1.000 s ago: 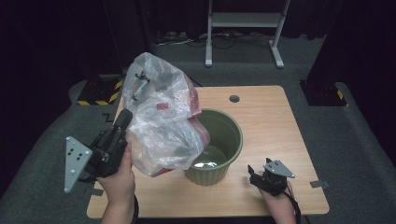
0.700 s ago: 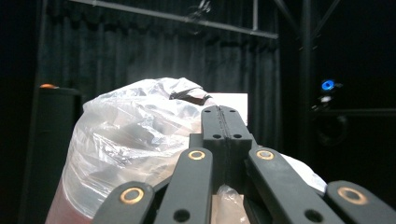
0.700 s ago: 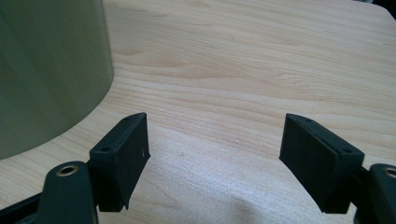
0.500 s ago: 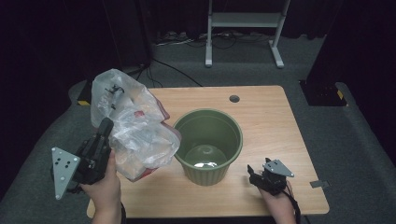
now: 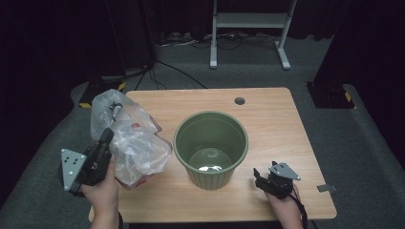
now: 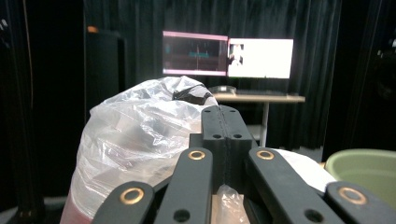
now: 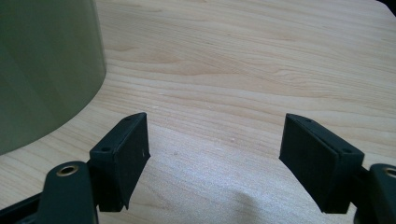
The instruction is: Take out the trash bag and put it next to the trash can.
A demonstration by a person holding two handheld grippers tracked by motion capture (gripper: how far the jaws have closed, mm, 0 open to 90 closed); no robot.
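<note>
A clear plastic bag [image 5: 136,145], full and knotted at the top, with red items inside, sits low at the table's left edge. My left gripper [image 5: 106,138] is shut on the bag's film; in the left gripper view the bag [image 6: 140,140] bulges to the left of the closed jaws, with a fold of film pinched below them. A round green bin [image 5: 210,143] stands upright mid-table, apart from the bag. My right gripper [image 5: 260,177] rests at the front right of the bin, open with nothing between its fingers [image 7: 123,158]. The bin's wall [image 7: 46,70] shows to its left.
The wooden table [image 5: 282,124] has a cable hole [image 5: 239,101] at the back. A white metal stand [image 5: 248,28] and cables lie on the floor behind. Two lit monitors [image 6: 227,58] stand on a far desk in the left gripper view.
My left hand has carried the bag from above the bin's left rim down and to the left, to the table's left edge. The right gripper has stayed put.
</note>
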